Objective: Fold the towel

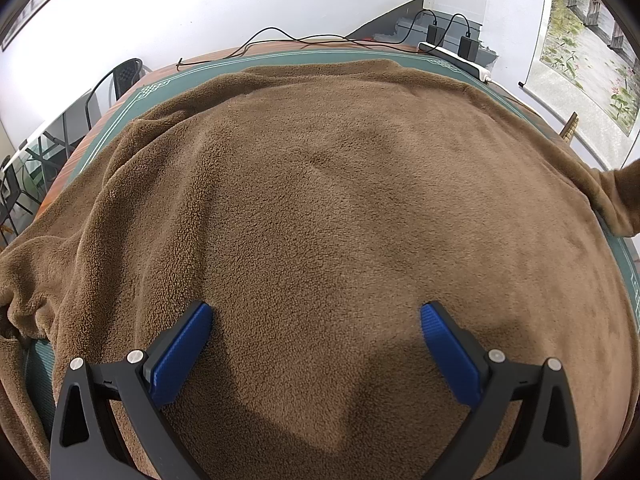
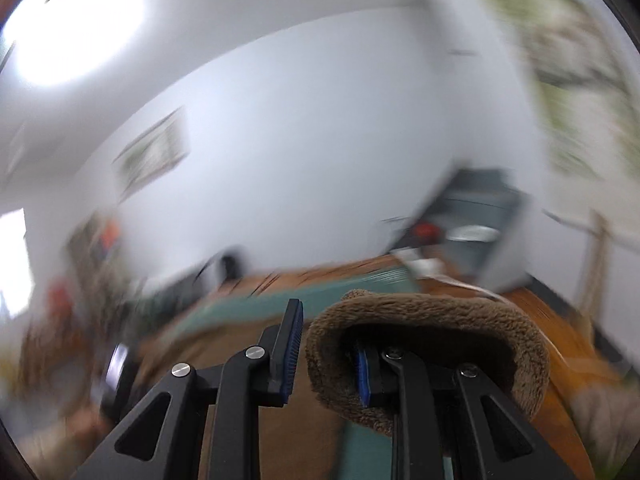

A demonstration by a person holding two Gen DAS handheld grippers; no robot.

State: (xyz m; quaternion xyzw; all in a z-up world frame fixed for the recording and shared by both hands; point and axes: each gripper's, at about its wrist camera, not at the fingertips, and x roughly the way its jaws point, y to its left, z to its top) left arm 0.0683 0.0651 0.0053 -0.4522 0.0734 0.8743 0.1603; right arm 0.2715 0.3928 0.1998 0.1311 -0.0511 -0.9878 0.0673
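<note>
A green mat [image 1: 120,116] with a white line border covers the wooden desk [image 1: 160,69]. At the desk's far edge lie a black cable [image 1: 276,36] and a white power strip [image 1: 456,58] holding two black adapters [image 1: 467,47]. A scroll painting [image 1: 588,60] hangs right of the desk.

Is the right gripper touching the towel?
Touching. The right wrist view shows the brown towel draped over the right gripper's right-side finger, covering its tip; the jaws stand parted, not clamped.

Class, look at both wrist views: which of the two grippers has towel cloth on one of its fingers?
The right gripper: brown towel drapes over one finger. The left gripper hangs open above the spread towel, fingers bare.
</note>
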